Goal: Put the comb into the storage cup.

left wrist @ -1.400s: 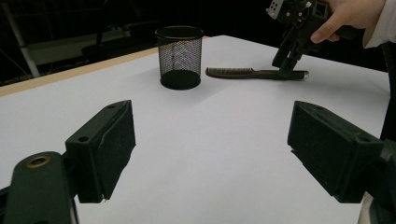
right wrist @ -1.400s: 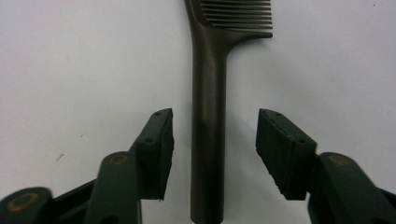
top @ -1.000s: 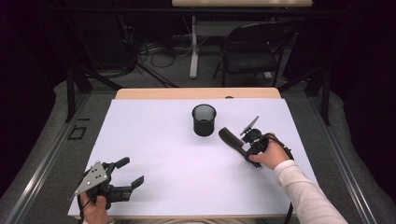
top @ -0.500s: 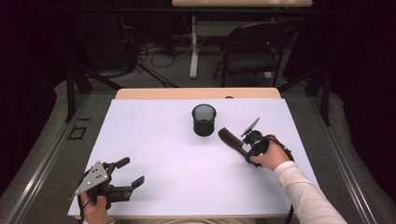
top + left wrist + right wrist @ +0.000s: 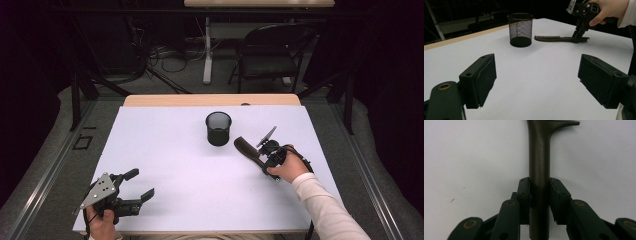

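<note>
- the left gripper (image 5: 134, 191), held in a hand at the near left corner of the white-covered table (image 5: 165, 150), sits well away from the black wire-mesh pen cup (image 5: 218, 128); its jaws stand wide apart with nothing between them, as the left gripper view also shows (image 5: 537, 82).
- farther in, to the right of and just nearer than the pen cup, the right gripper (image 5: 260, 160) points down at a long dark brush-like tool with a smooth handle and a ribbed head (image 5: 248, 150), which lies flat on the table.
- in the right gripper view the jaws have just been closing on the tool's handle (image 5: 539, 170), and both pads now sit against its sides; the right gripper (image 5: 539, 195) looks to be pinching the handle, though how firm the grip is cannot be judged.
- the tool's head end points toward the pen cup and stops near it, apart from its base; the left gripper view shows the tool (image 5: 554, 38) still resting on the table surface, with the right gripper (image 5: 580, 35) standing over its handle end.
- the pen cup stands upright beyond the middle of the table, toward the far edge, and appears empty through the mesh (image 5: 520, 30).
- progress, as a judgement: the reach is done and the grasp is just made. the lift has not begun. what remains is likely raising the tool, carrying it over the pen cup's rim and dropping it in upright.
</note>
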A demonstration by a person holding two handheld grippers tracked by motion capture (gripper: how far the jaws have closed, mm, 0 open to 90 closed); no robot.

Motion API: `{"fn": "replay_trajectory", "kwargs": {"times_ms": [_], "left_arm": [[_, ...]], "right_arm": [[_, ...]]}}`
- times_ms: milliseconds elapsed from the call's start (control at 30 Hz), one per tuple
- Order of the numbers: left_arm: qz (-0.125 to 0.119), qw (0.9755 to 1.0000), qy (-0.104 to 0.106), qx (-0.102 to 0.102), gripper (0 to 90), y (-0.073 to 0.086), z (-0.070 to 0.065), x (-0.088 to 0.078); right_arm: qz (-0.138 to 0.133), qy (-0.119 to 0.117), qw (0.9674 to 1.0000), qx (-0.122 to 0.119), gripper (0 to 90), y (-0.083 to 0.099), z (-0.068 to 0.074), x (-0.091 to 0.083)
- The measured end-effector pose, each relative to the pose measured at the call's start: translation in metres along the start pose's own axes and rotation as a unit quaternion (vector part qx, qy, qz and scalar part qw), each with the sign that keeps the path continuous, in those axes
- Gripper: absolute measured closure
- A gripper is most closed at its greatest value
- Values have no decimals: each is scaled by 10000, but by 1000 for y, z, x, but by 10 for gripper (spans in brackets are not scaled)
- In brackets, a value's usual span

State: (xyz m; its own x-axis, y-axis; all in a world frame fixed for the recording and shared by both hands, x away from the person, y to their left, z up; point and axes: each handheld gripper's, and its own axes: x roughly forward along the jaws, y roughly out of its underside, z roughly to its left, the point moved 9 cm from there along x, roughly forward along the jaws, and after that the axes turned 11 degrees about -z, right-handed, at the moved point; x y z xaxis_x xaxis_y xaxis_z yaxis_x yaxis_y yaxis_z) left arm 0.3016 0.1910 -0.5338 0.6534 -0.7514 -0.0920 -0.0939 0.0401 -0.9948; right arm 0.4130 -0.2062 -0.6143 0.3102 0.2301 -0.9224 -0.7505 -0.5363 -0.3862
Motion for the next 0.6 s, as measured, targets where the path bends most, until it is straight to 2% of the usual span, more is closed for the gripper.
{"fn": "replay_trajectory", "kwargs": {"times_ms": [133,500,600], "left_arm": [[-1,10000,-2,-5,154,0,0,0],[-4,10000,-4,-4,155,0,0,0],[-2,10000,-6,-4,154,0,0,0]], "right_arm": [[54,13,10000,-53,721,0,0,-1],[4,11,10000,20,725,0,0,0],[93,31,9999,-29,725,1,-1,-2]]}}
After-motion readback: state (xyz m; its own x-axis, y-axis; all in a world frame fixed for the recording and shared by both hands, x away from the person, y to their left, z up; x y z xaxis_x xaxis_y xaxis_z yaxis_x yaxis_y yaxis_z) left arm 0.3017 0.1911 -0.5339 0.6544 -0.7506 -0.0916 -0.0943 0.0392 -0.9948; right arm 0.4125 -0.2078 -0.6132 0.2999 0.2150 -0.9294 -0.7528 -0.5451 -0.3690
